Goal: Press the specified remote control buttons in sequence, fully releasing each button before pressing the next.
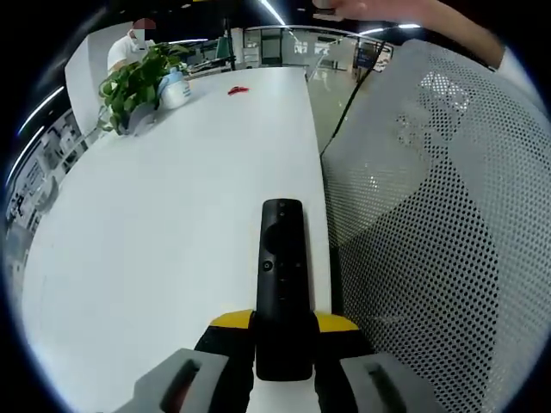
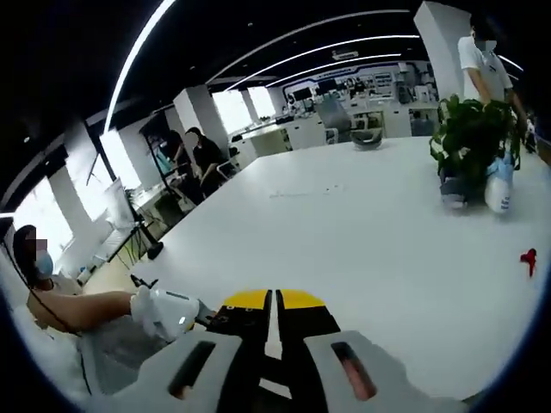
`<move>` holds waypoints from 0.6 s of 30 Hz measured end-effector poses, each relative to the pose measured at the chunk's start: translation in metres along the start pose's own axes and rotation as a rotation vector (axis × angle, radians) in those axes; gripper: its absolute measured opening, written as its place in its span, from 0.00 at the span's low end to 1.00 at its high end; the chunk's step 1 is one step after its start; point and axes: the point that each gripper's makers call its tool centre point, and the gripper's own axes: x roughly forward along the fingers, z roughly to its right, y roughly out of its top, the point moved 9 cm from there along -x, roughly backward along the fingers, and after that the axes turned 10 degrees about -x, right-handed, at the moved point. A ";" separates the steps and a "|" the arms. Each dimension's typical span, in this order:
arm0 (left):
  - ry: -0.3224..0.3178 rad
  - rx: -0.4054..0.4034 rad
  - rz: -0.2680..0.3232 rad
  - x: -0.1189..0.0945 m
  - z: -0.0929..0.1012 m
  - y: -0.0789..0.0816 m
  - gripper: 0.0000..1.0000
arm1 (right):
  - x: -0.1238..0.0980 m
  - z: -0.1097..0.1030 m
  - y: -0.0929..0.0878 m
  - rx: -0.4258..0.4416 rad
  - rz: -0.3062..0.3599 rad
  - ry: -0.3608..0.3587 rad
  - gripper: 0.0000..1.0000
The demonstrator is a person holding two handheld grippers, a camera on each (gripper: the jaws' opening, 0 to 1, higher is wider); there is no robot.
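In the left gripper view, the left gripper [image 1: 282,344] clamps the lower end of a black remote control [image 1: 282,275] between its yellow-tipped jaws. The remote points away along the white tabletop [image 1: 172,224], close to its right edge; its bottom end is hidden between the jaws and its buttons are too dark to tell apart. A mesh chair back [image 1: 430,224] stands just past that edge. Near the far left corner sit a potted plant [image 1: 138,82] and a white bottle [image 1: 176,89]; a small red thing [image 1: 238,89], too small to identify, lies farther right.

In the right gripper view, the right gripper [image 2: 274,323] has its jaws nearly together with nothing between them.
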 end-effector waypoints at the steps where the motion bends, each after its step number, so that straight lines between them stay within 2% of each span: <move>1: 0.000 0.001 -0.001 0.000 0.000 0.000 0.25 | -0.006 0.001 0.002 0.000 0.026 -0.020 0.08; 4: 0.001 0.003 -0.003 0.000 0.000 0.000 0.25 | -0.018 0.001 0.004 0.027 0.085 -0.058 0.19; 8: 0.001 0.003 -0.005 0.000 0.000 0.000 0.25 | -0.028 0.001 0.005 -0.003 0.144 -0.141 0.37; 12: 0.003 0.004 -0.007 0.000 0.001 0.001 0.25 | -0.032 0.001 0.008 -0.055 0.195 -0.197 0.65; 14: 0.002 0.002 -0.004 0.000 0.000 0.000 0.25 | -0.034 0.002 0.008 -0.069 0.202 -0.226 0.75; 16: 0.001 0.000 -0.001 0.000 0.000 0.000 0.25 | -0.037 0.003 0.009 -0.104 0.241 -0.274 0.90; 18: 0.000 0.003 0.002 0.000 0.000 0.000 0.25 | -0.037 0.001 0.003 -0.120 0.242 -0.294 0.99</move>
